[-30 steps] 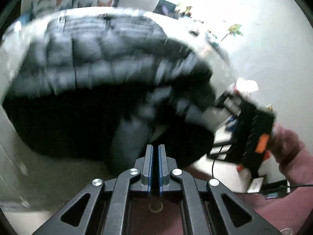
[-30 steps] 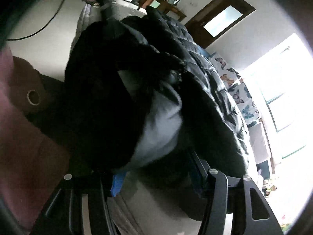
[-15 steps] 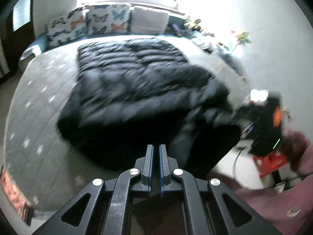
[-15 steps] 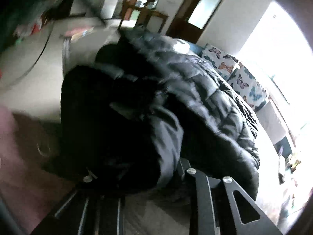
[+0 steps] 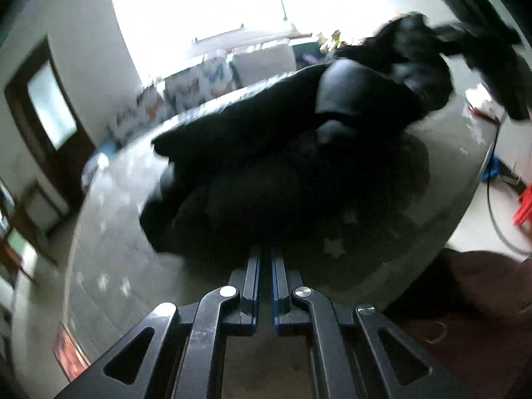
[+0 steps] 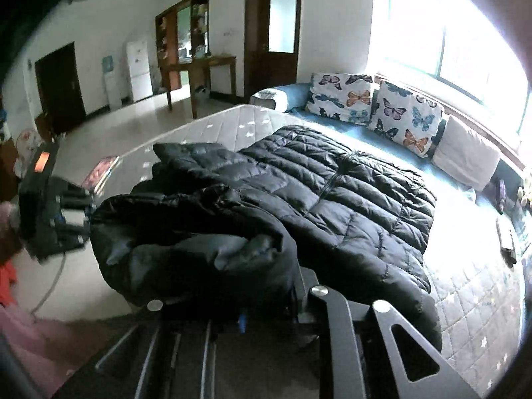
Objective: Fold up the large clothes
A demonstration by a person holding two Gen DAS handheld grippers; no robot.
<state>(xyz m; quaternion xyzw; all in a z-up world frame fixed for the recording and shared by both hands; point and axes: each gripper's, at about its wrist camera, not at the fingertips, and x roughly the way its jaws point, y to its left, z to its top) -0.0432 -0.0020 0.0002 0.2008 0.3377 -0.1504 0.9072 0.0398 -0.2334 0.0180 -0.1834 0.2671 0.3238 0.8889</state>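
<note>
Left wrist view: left claw (image 5: 265,267) fully closed, nothing in it, just short of the black quilted puffer coat (image 5: 286,166) lying on the grey star-print mattress (image 5: 109,249).

Right wrist view: right claw (image 6: 266,302) jaws closing w/ coat's bunched edge (image 6: 199,252) between them; rest spread toward the butterfly-print cushions (image 6: 372,106).

Daylight pours in from the window (image 6: 465,33), blown out to pure white at the upper right of the right wrist view and across the top centre of the left wrist view. The left wrist view is smeared by motion: the door (image 5: 43,116) at left, the cushions (image 5: 199,83) and the black jacket (image 5: 282,153) all blur, the jacket sunk to a near featureless dark mass. The right wrist view is sharper, its quilting glints, while both frames bend and darken at the rounded fisheye edges
</note>
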